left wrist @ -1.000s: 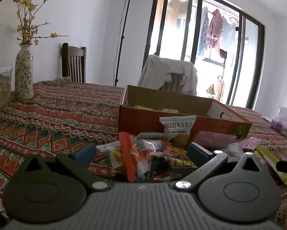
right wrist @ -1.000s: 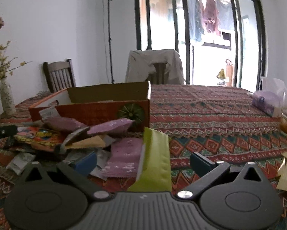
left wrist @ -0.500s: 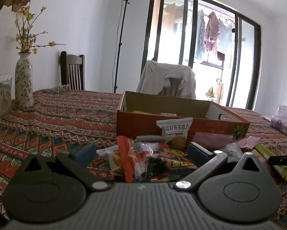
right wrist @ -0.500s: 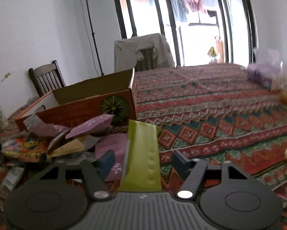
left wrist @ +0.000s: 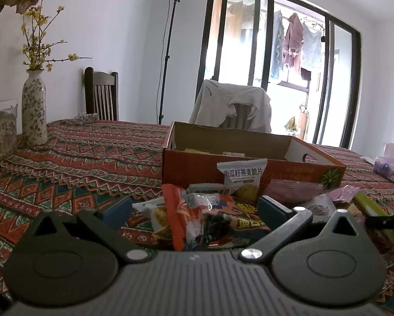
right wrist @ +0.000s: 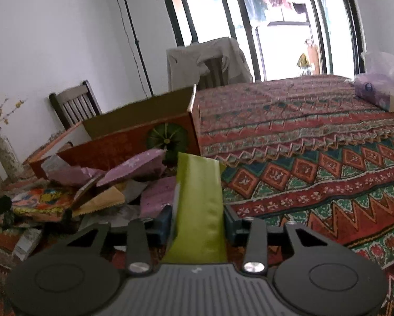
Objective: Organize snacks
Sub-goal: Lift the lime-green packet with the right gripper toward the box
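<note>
**Right jaws closing on the green packet beside the snack box**

The right gripper (right wrist: pixel 197 223) is closing its jaws around a long, glossy lime-green foil snack packet (right wrist: pixel 198 205), which stands up between them and leans toward twelve o'clock. The blue pads sit just at the packet's two edges; whether they already press it cannot be told for sure. To do this well, the person should let the jaws finish closing on the lower part of the packet before lifting, then raise it straight up so its slick foil does not slip or drag the purple packets (right wrist: pixel 136 168) lying at ten o'clock. The open orange cardboard box with a green pumpkin print (right wrist: pixel 133 139) waits at eleven o'clock, near enough for a short carry over its front wall.

The left gripper (left wrist: pixel 194 210) hovers with jaws spread wide over a crumpled orange-and-white snack wrapper (left wrist: pixel 181 216), holding nothing; the box (left wrist: pixel 191 168) stands at twelve o'clock on the patterned red tabletop (left wrist: pixel 65 173).

Compared with a second ago, the right jaws have narrowed from fully spread to close against the packet, and the right view has rolled and dipped slightly. The left view is essentially unchanged.
</note>
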Demonstrator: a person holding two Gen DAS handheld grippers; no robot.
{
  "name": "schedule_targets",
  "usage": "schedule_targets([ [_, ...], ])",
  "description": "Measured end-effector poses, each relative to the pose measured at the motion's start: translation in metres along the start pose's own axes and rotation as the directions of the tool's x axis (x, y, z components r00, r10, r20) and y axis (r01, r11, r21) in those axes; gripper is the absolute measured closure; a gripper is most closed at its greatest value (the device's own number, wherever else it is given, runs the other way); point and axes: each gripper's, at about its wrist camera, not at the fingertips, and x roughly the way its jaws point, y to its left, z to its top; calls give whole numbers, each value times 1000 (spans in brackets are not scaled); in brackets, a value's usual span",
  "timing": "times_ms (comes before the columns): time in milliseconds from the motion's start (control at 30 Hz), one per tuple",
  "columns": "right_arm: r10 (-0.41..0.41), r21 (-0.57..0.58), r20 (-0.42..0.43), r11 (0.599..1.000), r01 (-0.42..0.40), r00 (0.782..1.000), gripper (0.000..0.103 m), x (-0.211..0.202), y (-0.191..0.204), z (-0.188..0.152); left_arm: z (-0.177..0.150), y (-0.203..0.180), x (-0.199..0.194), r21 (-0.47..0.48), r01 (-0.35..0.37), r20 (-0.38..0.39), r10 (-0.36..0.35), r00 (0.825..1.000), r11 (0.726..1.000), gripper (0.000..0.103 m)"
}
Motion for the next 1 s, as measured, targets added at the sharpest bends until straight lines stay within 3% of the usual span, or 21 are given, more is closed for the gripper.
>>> schedule_targets([
  [133, -35, -74, 98, 996, 42, 995, 64, -15, 14, -4, 0, 0, 0, 0, 1, -4, -1, 1000, 1000, 0],
  [300, -7, -120, 181, 992, 29, 983, 64, -23, 27, 3, 0, 0, 0, 0, -3, -9, 3, 1000, 1000, 0],
  [500, 2, -102, 160, 995, 15, 987, 64, -2, 31, 1, 1, -1, 1, 1, -6, -11, 6, 1000, 1000, 0],
  [867, 25, -94, 201, 996, -6, 979, 64, -9, 29, -4, 1, -3, 4, 8, -15, -33, 15, 999, 1000, 0],
  [1000, 29, -79, 201, 997, -13, 979, 64, -10, 26, -4, 3, -6, 10, 27, -38, -105, 41, 994, 999, 0],
])
